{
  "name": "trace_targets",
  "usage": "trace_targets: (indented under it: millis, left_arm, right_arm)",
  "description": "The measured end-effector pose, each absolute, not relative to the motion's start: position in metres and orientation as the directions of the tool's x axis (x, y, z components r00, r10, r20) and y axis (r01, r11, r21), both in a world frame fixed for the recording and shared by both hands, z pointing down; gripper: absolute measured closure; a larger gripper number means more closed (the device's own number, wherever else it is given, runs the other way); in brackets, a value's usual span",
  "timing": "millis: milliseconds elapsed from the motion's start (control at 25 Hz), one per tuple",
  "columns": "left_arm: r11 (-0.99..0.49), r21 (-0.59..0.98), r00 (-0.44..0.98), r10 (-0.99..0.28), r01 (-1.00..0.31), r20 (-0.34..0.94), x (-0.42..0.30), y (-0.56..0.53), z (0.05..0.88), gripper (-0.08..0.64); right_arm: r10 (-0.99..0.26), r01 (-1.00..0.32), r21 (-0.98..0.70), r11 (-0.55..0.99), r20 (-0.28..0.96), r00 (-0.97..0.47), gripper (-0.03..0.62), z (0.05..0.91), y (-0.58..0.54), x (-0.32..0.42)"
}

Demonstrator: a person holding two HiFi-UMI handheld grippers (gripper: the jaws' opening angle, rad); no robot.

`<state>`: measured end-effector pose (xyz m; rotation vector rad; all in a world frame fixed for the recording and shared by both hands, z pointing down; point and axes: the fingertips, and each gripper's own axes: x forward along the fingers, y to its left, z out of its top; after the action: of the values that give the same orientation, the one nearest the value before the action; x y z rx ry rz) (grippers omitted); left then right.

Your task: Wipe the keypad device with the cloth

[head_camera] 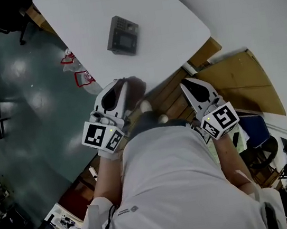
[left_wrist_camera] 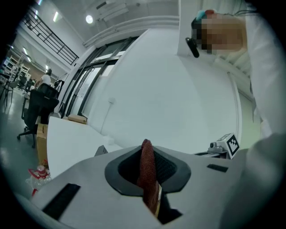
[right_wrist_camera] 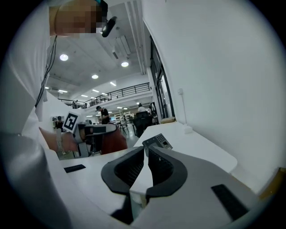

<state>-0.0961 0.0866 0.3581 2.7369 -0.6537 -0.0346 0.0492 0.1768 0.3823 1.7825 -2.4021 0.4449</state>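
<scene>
The dark grey keypad device (head_camera: 122, 35) lies on the white table (head_camera: 172, 21), well ahead of both grippers. My left gripper (head_camera: 121, 83) is held close to my body, off the table's near edge, shut on a dark red cloth (head_camera: 136, 89). In the left gripper view the cloth (left_wrist_camera: 147, 172) stands pinched upright between the jaws, and a corner of the device (left_wrist_camera: 101, 150) shows beyond. My right gripper (head_camera: 185, 84) hovers level with the left, shut with nothing in it. Its closed tips (right_wrist_camera: 145, 150) point toward the device (right_wrist_camera: 157, 141).
Brown cardboard sheets (head_camera: 242, 78) lean by the wall at the right. Wooden slats (head_camera: 170, 97) lie under the table's near edge. Red-and-white items (head_camera: 77, 72) sit on the green floor to the left. An office chair (left_wrist_camera: 38, 107) stands beyond the table's far end.
</scene>
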Motion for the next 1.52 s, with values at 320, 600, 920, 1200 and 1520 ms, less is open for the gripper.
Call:
trace_targets:
  millis: [320, 600, 920, 1200, 1520]
  left_arm:
    - [-0.811, 0.334, 0.867, -0.497, -0.481, 0.041, -0.103, 0.037, 0.359, 0.525]
    - [-0.758, 0.332, 0.814, -0.578, -0.561, 0.055, -0.099, 0.008, 0.356, 0.525]
    - [-0.634, 0.318, 0.685, -0.724, -0.705, 0.076, -0.086, -0.029, 0.357, 0.525]
    - [-0.517, 0.282, 0.556, -0.827, -0.808, 0.078, -0.076, -0.054, 0.365, 0.525]
    - [-0.411, 0.284, 0.447, -0.891, -0.866, 0.075, -0.078, -0.081, 0.371, 0.525]
  right_arm:
    - [-0.882, -0.930, -0.083, 0.359, 0.295, -0.367, 0.551, 0.378, 0.119, 0.045]
    - [-0.836, -0.883, -0.057, 0.466, 0.299, -0.461, 0.551, 0.378, 0.072, 0.055]
    - [-0.671, -0.735, -0.025, 0.677, 0.387, -0.632, 0.549, 0.392, 0.016, 0.069]
    - [-0.522, -0.578, 0.005, 0.816, 0.434, -0.734, 0.545, 0.406, -0.047, 0.076]
    - [-0.329, -0.313, 0.121, 0.942, 0.520, -0.789, 0.432, 0.420, -0.101, 0.046]
